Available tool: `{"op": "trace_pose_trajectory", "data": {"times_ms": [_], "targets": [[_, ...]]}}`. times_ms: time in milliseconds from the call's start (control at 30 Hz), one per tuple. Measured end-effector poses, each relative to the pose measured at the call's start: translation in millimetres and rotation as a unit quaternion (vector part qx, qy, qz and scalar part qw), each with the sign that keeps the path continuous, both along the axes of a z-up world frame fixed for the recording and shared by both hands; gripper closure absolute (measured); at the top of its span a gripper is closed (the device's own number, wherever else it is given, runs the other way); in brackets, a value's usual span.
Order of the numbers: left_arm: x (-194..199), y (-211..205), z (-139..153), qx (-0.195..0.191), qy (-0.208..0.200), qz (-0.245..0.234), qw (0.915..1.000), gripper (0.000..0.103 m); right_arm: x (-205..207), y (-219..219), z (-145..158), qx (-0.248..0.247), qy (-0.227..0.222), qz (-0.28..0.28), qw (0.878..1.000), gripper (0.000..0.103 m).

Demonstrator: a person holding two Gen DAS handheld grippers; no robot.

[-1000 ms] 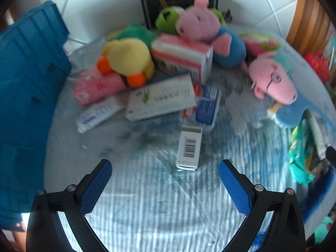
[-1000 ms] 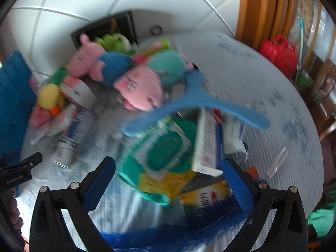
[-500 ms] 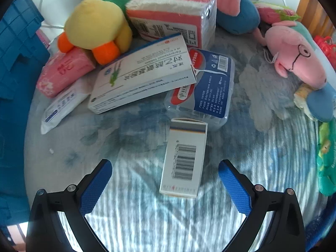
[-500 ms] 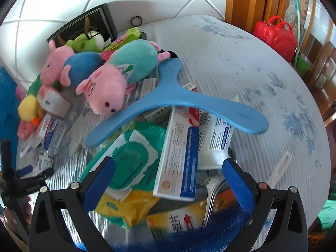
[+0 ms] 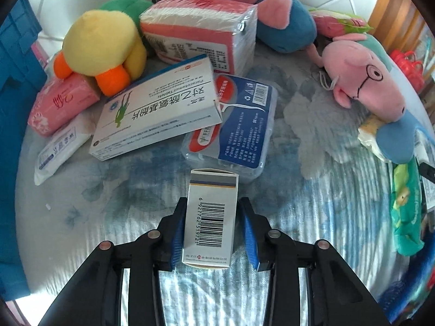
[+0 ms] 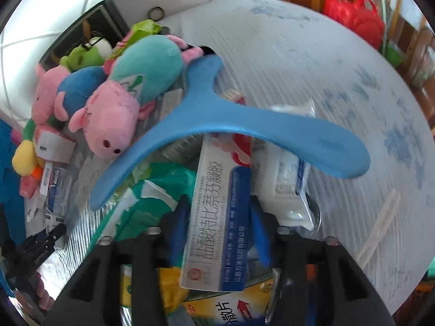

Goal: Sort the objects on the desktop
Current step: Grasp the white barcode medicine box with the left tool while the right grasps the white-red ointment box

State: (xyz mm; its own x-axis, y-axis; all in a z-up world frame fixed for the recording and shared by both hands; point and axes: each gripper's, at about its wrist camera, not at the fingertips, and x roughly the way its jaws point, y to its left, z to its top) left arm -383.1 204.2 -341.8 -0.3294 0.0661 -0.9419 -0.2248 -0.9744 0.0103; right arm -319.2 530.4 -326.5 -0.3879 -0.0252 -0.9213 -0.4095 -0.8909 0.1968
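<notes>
Left claw (image 5: pixel 212 233) clamps a small barcode box (image 5: pixel 210 214) at lower centre; right claw (image 6: pixel 220 231) grips a long medicine box (image 6: pixel 217 217) mid-frame. Plush toys (image 5: pixel 364 73), packets and cartons lie jumbled on the counter (image 5: pixel 326 271); most sorting seems left.

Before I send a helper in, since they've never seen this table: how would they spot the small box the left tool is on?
Find the big white tablet box by the yellow duck plush. Just nearer lies a clear floss-pick case, and against it the small box, between the left tool pads: the only one showing a large barcode.
</notes>
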Motion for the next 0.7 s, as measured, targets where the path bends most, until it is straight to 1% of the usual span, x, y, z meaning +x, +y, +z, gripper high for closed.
{"op": "trace_pose_trajectory", "data": {"times_ms": [67, 100, 133, 167, 233, 333, 400, 500, 633, 667, 700], "targets": [[3, 0, 2, -0.001, 0.002, -0.001, 1.0000, 0.061, 0, 4, -6, -0.009, -0.002, 0.001, 1.000, 0.062], [5, -1, 3, -0.002, 0.003, -0.001, 1.0000, 0.061, -1, 4, -7, -0.007, 0.000, 0.001, 1.000, 0.062], [7, -1, 4, -0.003, 0.004, -0.002, 1.0000, 0.062, -2, 4, -7, -0.005, 0.001, 0.000, 1.000, 0.062], [8, -1, 6, -0.004, 0.005, -0.002, 1.0000, 0.073, -3, 4, -7, -0.002, 0.001, 0.002, 1.000, 0.062], [11, -2, 8, -0.005, 0.007, -0.003, 1.0000, 0.073, -3, 0, -5, 0.004, 0.001, 0.008, 1.000, 0.063], [18, -7, 19, -0.001, 0.016, -0.002, 0.9999, 0.073, 2, -6, 1, 0.006, 0.008, 0.020, 1.000, 0.063], [22, -12, 32, 0.006, 0.027, 0.001, 0.9996, 0.073, 7, -13, 8, 0.003, 0.016, 0.029, 0.999, 0.063], [30, -17, 53, 0.006, 0.047, 0.002, 0.9989, 0.074, 16, -24, 22, -0.001, 0.031, 0.040, 0.999, 0.063], [29, -27, 78, 0.013, 0.071, 0.006, 0.9974, 0.074, 24, -36, 42, -0.001, 0.054, 0.050, 0.997, 0.063], [37, -33, 86, 0.018, 0.078, 0.008, 0.9968, 0.074, 26, -38, 47, -0.001, 0.061, 0.052, 0.997, 0.063], [40, -32, 86, 0.022, 0.083, 0.010, 0.9962, 0.074, 29, -42, 55, 0.000, 0.070, 0.056, 0.996, 0.063]]}}
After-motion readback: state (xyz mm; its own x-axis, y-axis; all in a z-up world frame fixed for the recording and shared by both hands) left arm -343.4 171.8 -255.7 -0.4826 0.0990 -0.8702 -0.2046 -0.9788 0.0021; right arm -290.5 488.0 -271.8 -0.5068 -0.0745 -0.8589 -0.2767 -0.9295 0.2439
